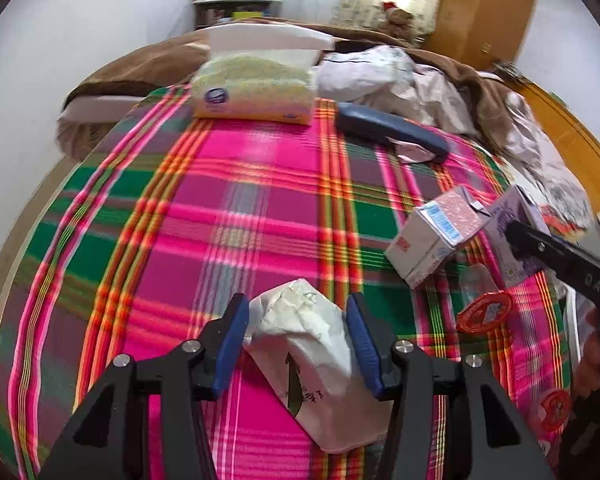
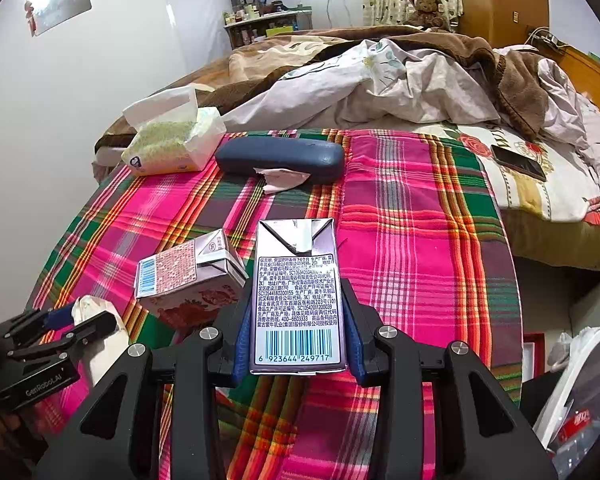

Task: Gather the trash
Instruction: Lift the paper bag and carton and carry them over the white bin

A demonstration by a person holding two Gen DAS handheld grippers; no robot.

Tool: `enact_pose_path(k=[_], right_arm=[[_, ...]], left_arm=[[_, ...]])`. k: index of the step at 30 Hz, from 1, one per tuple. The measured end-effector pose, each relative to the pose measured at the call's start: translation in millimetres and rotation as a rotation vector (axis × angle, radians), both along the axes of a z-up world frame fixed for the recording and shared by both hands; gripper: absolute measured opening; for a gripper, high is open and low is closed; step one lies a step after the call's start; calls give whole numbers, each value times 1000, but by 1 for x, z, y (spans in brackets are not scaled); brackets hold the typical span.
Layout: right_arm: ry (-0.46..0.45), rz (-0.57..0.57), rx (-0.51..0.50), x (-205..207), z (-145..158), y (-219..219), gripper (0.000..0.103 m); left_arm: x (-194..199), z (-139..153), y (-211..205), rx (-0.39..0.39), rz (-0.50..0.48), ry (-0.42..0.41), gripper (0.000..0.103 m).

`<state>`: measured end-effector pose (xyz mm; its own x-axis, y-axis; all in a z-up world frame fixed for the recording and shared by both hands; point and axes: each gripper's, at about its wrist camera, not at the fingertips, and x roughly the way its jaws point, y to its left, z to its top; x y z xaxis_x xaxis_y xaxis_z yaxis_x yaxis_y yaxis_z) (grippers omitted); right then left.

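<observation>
My left gripper (image 1: 296, 334) has its blue pads on either side of a crumpled white paper bag (image 1: 308, 344) on the plaid bedspread (image 1: 204, 216); the pads touch its sides. My right gripper (image 2: 298, 334) is shut on a purple drink carton (image 2: 298, 292) with a barcode facing up. A pink drink carton (image 2: 188, 276) lies just left of it, also seen in the left wrist view (image 1: 432, 236). The purple carton (image 1: 516, 224) and right gripper (image 1: 518, 240) show at the right of the left wrist view. The left gripper (image 2: 80, 320) and white bag (image 2: 100, 320) show at lower left of the right wrist view.
A tissue pack (image 1: 252, 88) and a dark blue glasses case (image 2: 280, 158) with a paper scrap (image 2: 280, 180) lie at the far end. Red round wrappers (image 1: 484, 312) lie at right. A phone (image 2: 518, 162) rests on the rumpled bedding. A white bin (image 2: 580, 384) stands at lower right.
</observation>
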<state>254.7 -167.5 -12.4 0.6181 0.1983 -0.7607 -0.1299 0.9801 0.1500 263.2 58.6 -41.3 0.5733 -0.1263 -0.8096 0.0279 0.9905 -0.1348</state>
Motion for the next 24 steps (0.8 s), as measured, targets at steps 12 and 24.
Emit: enact_pose_path(k=[12,24], right_arm=[[-6,7,16,-6,1,-1,39],[-20,9,21,-16,6,-5,39]], left_arm=[[-15,-13,-7,-5,61,42,81],[-22,1,-19,-12,15,-6,54]])
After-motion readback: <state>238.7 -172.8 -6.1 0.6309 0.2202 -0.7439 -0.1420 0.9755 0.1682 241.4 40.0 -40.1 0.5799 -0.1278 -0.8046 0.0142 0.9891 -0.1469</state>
